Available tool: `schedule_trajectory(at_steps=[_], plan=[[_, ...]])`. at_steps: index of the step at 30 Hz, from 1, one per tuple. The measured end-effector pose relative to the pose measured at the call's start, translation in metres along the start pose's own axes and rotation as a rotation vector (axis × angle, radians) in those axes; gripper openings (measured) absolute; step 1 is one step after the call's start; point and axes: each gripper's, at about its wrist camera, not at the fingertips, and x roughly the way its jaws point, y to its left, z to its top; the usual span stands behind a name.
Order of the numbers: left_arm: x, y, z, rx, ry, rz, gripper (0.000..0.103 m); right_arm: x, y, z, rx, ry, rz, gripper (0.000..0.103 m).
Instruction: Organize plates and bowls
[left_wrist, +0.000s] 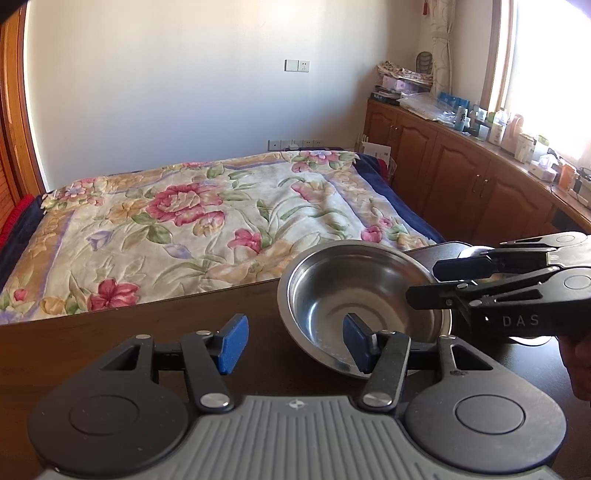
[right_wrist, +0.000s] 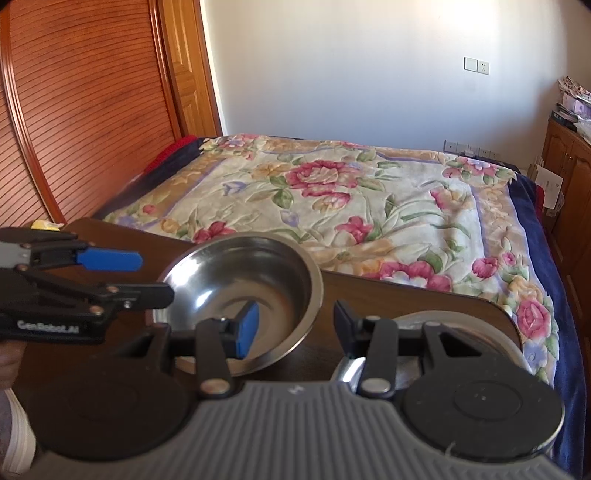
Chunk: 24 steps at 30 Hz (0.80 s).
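Note:
A steel bowl (left_wrist: 354, 295) (right_wrist: 236, 280) sits on a dark brown table (left_wrist: 147, 339). My left gripper (left_wrist: 293, 343) straddles the bowl's near left rim: one blue pad (left_wrist: 356, 347) is inside the bowl and the other stands well outside it, so neither presses on the wall. My right gripper (right_wrist: 295, 328) straddles the opposite rim the same way, with one pad (right_wrist: 248, 328) inside and a gap on both sides. Each gripper also shows side-on in the other's view: right gripper (left_wrist: 423, 282), left gripper (right_wrist: 157, 277). A second steel dish (right_wrist: 461, 325) lies under the right gripper, mostly hidden.
A bed with a floral blanket (left_wrist: 207, 229) lies just past the table's far edge. Wooden cabinets (left_wrist: 454, 166) topped with clutter line the right wall. A slatted wooden wardrobe door (right_wrist: 85, 110) stands at the left. A small yellow item (right_wrist: 44, 225) sits at the table's far left corner.

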Motion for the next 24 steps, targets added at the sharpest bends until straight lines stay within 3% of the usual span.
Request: schedule_trajectory(at_steps=[14, 17, 24], plan=[[0.014, 0.003, -0.004, -0.035, 0.045, -0.031, 0.036, 0.008, 0.006, -0.005, -0.013, 0.031, 0.007, 0.044], [0.015, 0.003, -0.007, -0.032, 0.053, -0.032, 0.029, 0.008, 0.009, -0.006, -0.021, 0.034, 0.011, 0.042], [0.005, 0.006, -0.010, -0.043, 0.048, -0.031, 0.026, 0.005, 0.013, -0.009, -0.019, 0.031, 0.024, 0.032]])
